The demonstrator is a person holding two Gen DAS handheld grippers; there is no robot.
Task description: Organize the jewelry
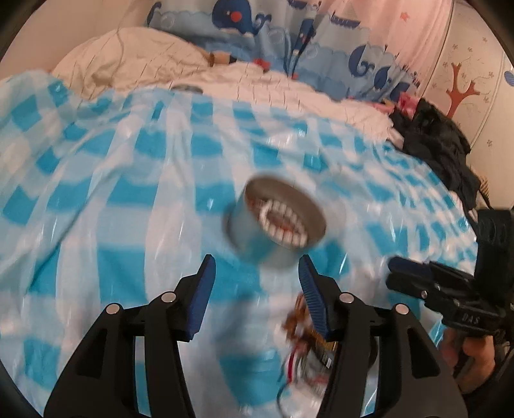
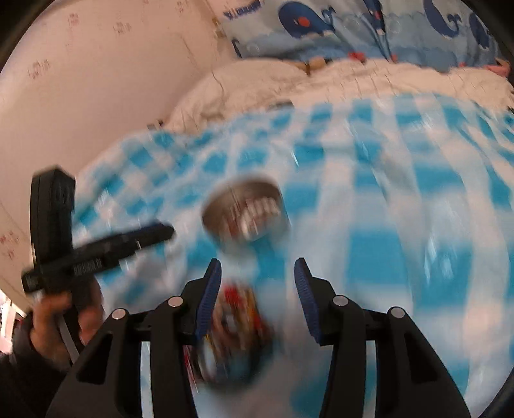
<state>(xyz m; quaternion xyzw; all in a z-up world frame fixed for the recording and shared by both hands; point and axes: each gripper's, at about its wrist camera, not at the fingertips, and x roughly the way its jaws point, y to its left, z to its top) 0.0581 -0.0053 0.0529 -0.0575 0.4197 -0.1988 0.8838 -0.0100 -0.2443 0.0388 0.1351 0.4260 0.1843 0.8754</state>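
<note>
I am looking down at a round metal tin [image 1: 276,222] sitting on the blue checked cloth [image 1: 128,193] over the bed, with a ring of pale beads [image 1: 284,225] lying inside it. My left tool [image 1: 257,273] is hanging just short of the tin, its jaws standing apart with nothing between them. Nearer to me than the tin, a heap of jewelry [image 1: 305,347] (too blurred to sort out) is lying on the cloth beside that tool's right finger. My right tool [image 2: 258,273] is hanging in front of the tin too, jaws apart and gripping nothing, with the same heap by its left finger. Beyond the tin, a white quilt [image 1: 154,61] is bunching up under whale-print curtains [image 1: 244,19].
</note>
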